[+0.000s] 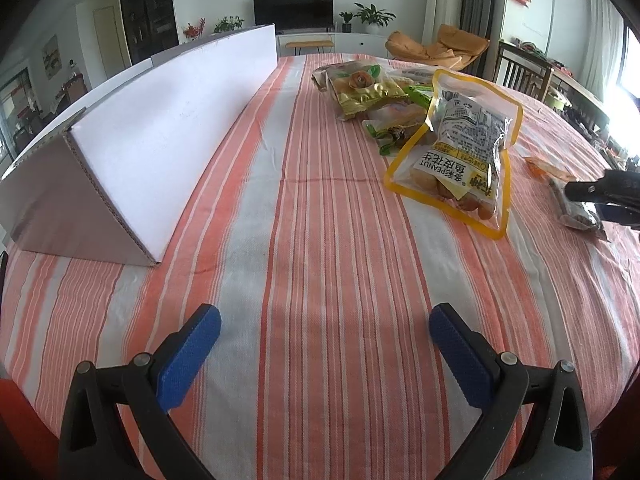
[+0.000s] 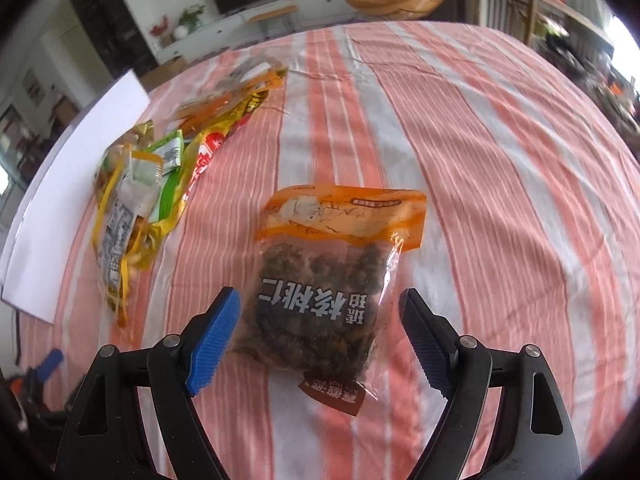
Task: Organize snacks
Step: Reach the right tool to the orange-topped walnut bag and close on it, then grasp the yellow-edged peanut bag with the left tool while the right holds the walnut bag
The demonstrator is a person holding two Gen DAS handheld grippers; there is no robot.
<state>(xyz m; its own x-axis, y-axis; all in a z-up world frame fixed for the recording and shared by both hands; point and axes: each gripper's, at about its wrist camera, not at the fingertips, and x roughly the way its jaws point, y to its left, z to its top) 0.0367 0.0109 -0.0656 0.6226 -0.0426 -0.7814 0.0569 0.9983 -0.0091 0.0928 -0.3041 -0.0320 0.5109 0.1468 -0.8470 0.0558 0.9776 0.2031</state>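
Observation:
An orange-topped clear bag of dark candied walnuts (image 2: 324, 280) lies flat on the striped tablecloth (image 2: 480, 184). My right gripper (image 2: 320, 300) hovers over it, open, with the bag's lower half between the blue pads and a gap on each side. In the left wrist view that gripper (image 1: 612, 196) shows at the right edge, over the same dark bag (image 1: 580, 216). A yellow-edged peanut bag (image 1: 460, 148) lies in front of a pile of mixed snack packets (image 1: 368, 92). My left gripper (image 1: 324, 320) is open above bare cloth with nothing between its fingers.
A long white cardboard box (image 1: 160, 128) lies along the table's left side. A small orange packet (image 1: 544, 168) sits near the walnut bag. Chairs and a sideboard with a TV stand beyond the far edge of the table.

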